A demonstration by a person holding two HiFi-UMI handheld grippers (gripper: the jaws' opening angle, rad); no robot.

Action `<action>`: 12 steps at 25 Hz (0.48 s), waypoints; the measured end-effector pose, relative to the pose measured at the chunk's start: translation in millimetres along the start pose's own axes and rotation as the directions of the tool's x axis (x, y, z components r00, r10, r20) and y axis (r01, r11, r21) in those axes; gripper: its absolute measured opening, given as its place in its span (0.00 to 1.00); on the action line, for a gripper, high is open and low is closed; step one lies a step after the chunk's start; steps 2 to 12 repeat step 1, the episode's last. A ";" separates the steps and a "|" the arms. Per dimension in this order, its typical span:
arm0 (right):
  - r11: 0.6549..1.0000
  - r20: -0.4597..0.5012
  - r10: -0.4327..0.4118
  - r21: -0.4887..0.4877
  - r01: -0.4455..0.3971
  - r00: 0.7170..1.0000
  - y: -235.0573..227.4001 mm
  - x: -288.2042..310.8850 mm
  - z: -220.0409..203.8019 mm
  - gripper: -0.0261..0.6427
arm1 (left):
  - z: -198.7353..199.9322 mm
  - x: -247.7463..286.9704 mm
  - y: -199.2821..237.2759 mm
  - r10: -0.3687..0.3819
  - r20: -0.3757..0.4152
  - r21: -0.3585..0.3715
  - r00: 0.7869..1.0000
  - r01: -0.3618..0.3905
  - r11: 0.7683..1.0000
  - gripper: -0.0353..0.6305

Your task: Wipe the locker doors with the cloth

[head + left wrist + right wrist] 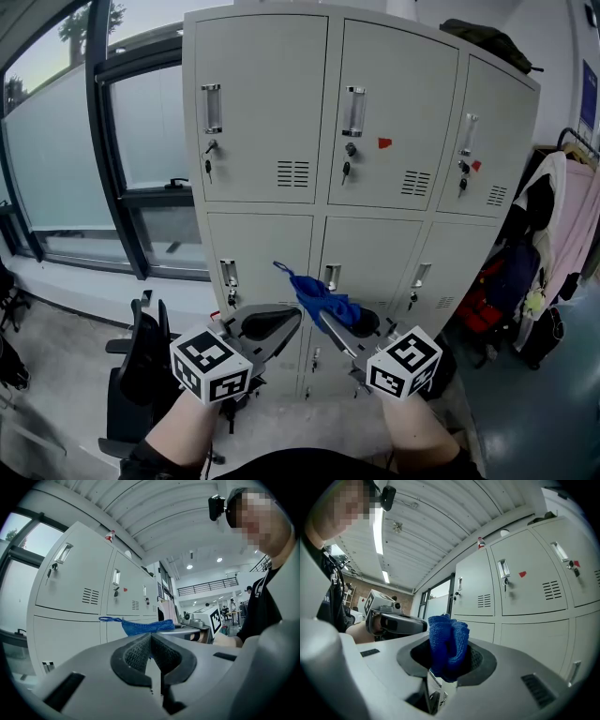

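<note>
Evidently, no wiping is yet judged begun: the blue cloth (pixel 323 298) is pinched in the right claw (pixel 330 321), held apparently short of the locker doors (pixel 267 112); the left claw (pixel 292 317) is pressed together, empty.

Tall window (pixel 56 159), grey floor (pixel 534 422)

My head camera is looking down at the nearby lockers (pixel 356 141); both jaw cameras are tilting up at them.

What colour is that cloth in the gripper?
Blue. The cloth shows best in the right gripper view.
</note>
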State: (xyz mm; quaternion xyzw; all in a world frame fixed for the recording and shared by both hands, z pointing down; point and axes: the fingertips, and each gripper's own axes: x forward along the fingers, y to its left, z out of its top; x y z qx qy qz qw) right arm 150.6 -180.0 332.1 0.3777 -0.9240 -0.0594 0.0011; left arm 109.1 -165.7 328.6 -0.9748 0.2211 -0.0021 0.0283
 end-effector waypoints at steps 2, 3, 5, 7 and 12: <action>1.000 0.001 0.003 -0.002 -0.003 1.000 0.5 1.0 0.3 0.19 | 0.1 -0.6 0.6 0.002 0.001 0.000 1.000 -0.002 1.000 0.06; 1.000 0.001 0.003 -0.002 -0.003 1.000 0.5 1.0 0.3 0.19 | 0.1 -0.6 0.6 0.002 0.001 0.000 1.000 -0.002 1.000 0.06; 1.000 0.001 0.003 -0.002 -0.003 1.000 0.5 1.0 0.3 0.19 | 0.1 -0.6 0.6 0.002 0.001 0.000 1.000 -0.002 1.000 0.06; 1.000 0.001 0.003 -0.002 -0.003 1.000 0.5 1.0 0.3 0.19 | 0.1 -0.6 0.6 0.002 0.001 0.000 1.000 -0.002 1.000 0.06; 1.000 0.001 0.003 -0.002 -0.003 1.000 0.5 1.0 0.3 0.19 | 0.1 -0.6 0.6 0.002 0.001 0.000 1.000 -0.002 1.000 0.06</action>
